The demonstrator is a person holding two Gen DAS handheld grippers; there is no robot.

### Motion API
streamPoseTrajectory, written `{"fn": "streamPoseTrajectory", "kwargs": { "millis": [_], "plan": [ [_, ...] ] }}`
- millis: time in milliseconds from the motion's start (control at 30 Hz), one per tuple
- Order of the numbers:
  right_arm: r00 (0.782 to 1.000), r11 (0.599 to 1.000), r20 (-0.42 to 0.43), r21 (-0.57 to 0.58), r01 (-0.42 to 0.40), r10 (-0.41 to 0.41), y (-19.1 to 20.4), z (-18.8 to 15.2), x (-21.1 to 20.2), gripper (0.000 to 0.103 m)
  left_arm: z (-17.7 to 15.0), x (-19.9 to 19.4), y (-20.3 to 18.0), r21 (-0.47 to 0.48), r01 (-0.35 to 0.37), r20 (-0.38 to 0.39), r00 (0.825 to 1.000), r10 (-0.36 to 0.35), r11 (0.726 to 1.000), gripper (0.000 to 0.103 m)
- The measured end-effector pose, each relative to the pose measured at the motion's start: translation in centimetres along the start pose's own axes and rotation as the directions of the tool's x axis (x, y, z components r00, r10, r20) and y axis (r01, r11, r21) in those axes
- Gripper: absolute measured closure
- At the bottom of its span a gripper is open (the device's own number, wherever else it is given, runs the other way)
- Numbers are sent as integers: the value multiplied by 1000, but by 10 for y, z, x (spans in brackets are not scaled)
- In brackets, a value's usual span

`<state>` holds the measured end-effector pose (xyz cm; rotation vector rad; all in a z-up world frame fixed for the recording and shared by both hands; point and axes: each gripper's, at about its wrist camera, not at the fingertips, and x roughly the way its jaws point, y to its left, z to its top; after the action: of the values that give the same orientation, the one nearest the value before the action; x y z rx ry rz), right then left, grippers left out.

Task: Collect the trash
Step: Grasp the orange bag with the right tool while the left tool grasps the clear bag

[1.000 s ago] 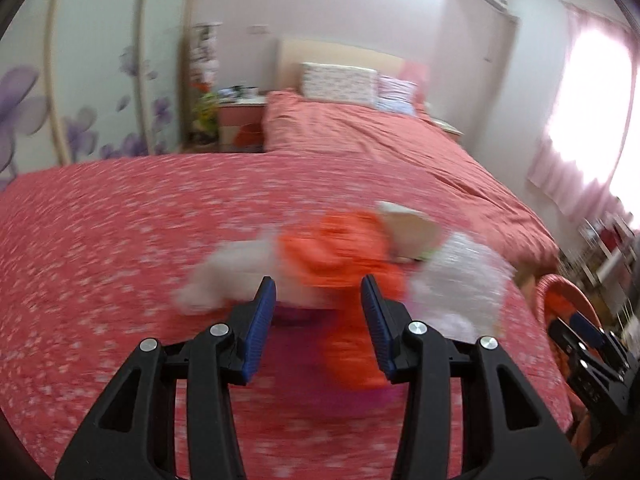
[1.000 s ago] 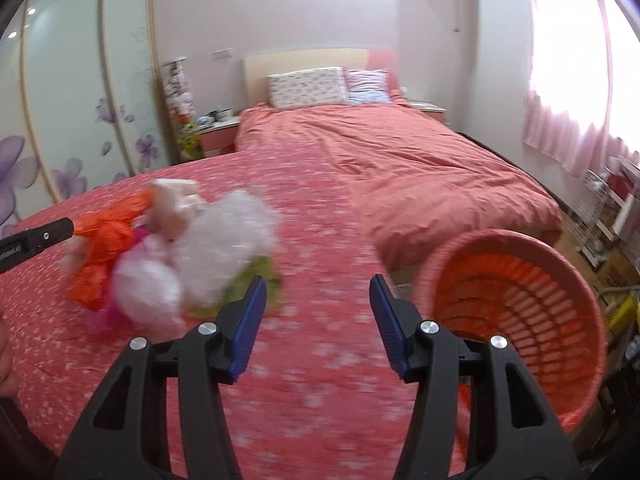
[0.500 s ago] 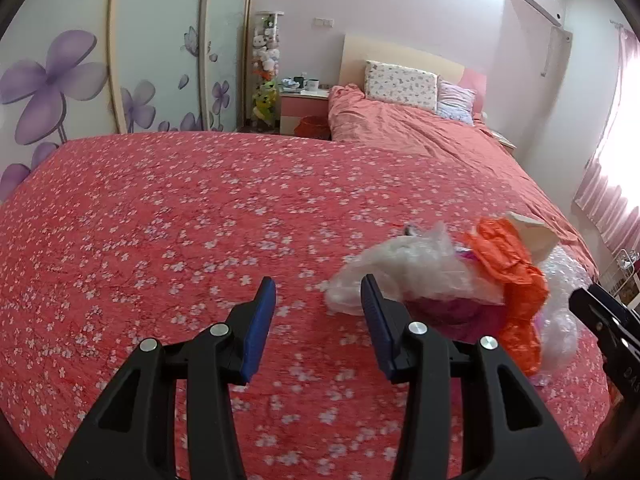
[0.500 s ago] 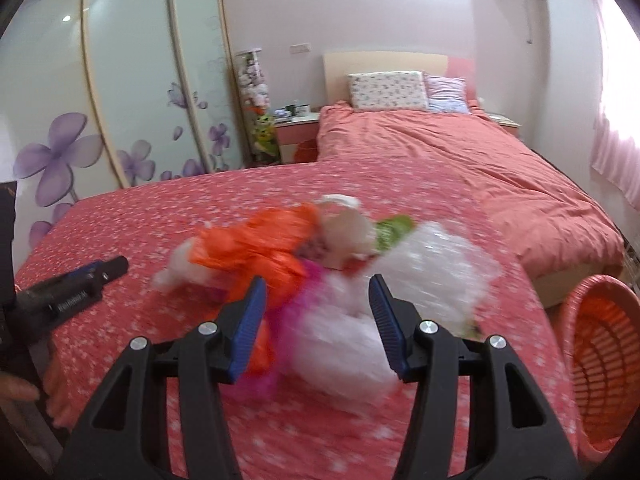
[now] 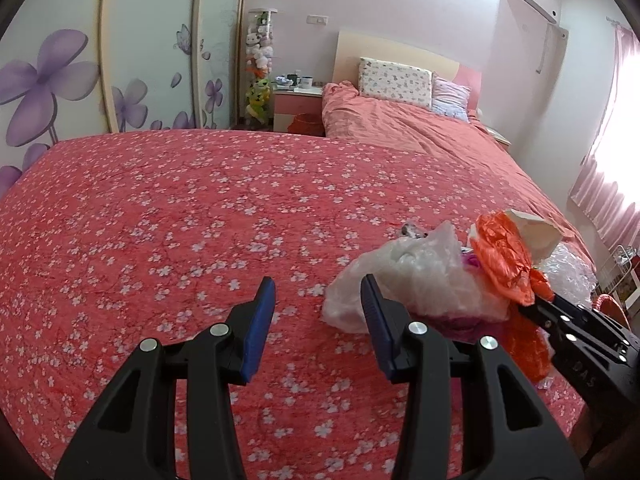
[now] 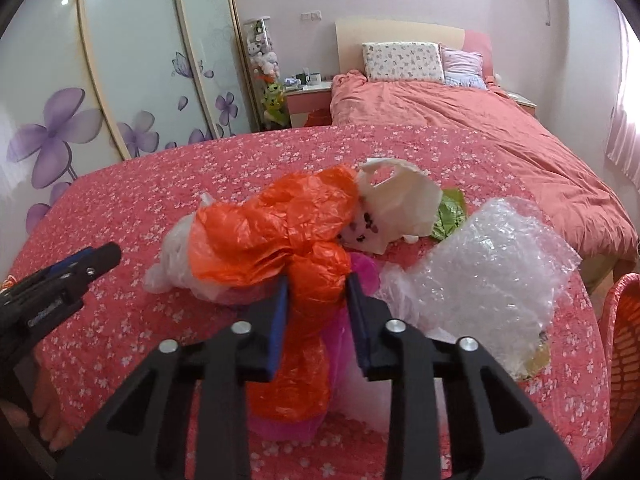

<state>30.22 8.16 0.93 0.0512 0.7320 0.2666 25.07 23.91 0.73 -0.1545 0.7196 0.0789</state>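
I see a bed covered by a red bedspread (image 6: 132,216) with small white blossoms. On it lies a heap: an orange plastic bag (image 6: 280,232) over a clear bag (image 5: 416,276) and something magenta, a torn white paper bag (image 6: 396,208), a green scrap (image 6: 452,216), and bubble wrap (image 6: 488,264) beside them.

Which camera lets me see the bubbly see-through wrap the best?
The right wrist view. There the bubble wrap lies whole and near on the flowered bedspread, beside the orange bag. The left wrist view shows only a sliver of it at the right edge, behind the orange bag.
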Motion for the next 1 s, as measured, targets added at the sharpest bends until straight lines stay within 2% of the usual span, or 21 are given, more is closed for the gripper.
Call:
{"fn": "streamPoseTrajectory", "kwargs": {
  "millis": [133, 300, 500, 567, 733, 900, 1000],
  "plan": [
    [997, 1000, 71, 22, -4, 2, -12, 5, -28, 78, 3, 4, -11, 11, 26, -2, 1000, -26, 1000, 58],
    [992, 998, 121, 49, 25, -31, -31, 8, -52, 78, 12, 13, -28, 10, 63, -9, 998, -62, 998, 54],
    [990, 995, 115, 72, 70, -78, -52, 3, -58, 78, 18, 34, -41, -4, 86, -59, 995, -86, 996, 54],
    [990, 994, 109, 75, 84, -92, -58, -2, -58, 78, 13, 38, -43, -24, 121, -80, 989, -123, 992, 54],
    [990, 990, 91, 95, 100, -109, -68, -9, -54, 78, 1, 45, -52, -5, 122, -116, 986, -122, 992, 52],
    [988, 988, 87, 102, 119, -128, -74, -15, -52, 78, -1, 48, -61, 16, 109, -100, 989, -107, 994, 52],
    [986, 987, 92, 102, 127, -136, -77, -16, -53, 78, -2, 53, -64, 29, 90, -85, 993, -87, 996, 56]
  ]
}}
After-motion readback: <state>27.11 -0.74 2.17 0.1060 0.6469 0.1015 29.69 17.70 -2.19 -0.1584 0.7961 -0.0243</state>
